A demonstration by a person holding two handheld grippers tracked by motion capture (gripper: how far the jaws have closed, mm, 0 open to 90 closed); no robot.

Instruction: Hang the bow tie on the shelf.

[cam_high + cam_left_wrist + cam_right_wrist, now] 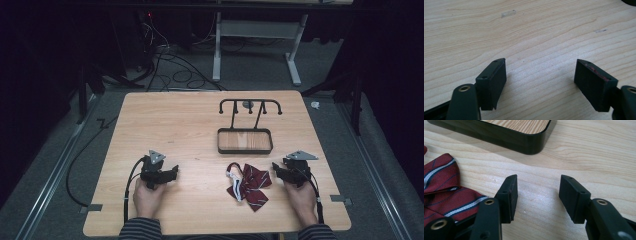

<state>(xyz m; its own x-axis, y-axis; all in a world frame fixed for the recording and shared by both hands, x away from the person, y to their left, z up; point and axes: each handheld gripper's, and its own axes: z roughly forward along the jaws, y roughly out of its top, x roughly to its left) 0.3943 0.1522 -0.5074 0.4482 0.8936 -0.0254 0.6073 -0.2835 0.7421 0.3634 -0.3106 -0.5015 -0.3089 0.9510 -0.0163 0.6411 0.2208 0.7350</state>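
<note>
A dark red striped bow tie (248, 186) with a white strap lies on the wooden table (175, 125), near the front right. Its red cloth (446, 187) appears at the left of the right gripper view. My right gripper (276, 169) rests on the table just right of the tie, jaws open and empty (537, 195). My left gripper (172, 172) sits at the front left, well away from the tie, with its jaws wide open over bare wood (540, 82). A black stand (245, 141) with a wood-lined tray base and a hook rail (250, 106) stands behind the tie.
The stand's black tray corner (531, 145) lies just ahead of my right gripper. Cables (175, 70) and a white table frame (255, 45) are on the floor beyond the table. A small tape mark (508, 13) is on the wood ahead of my left gripper.
</note>
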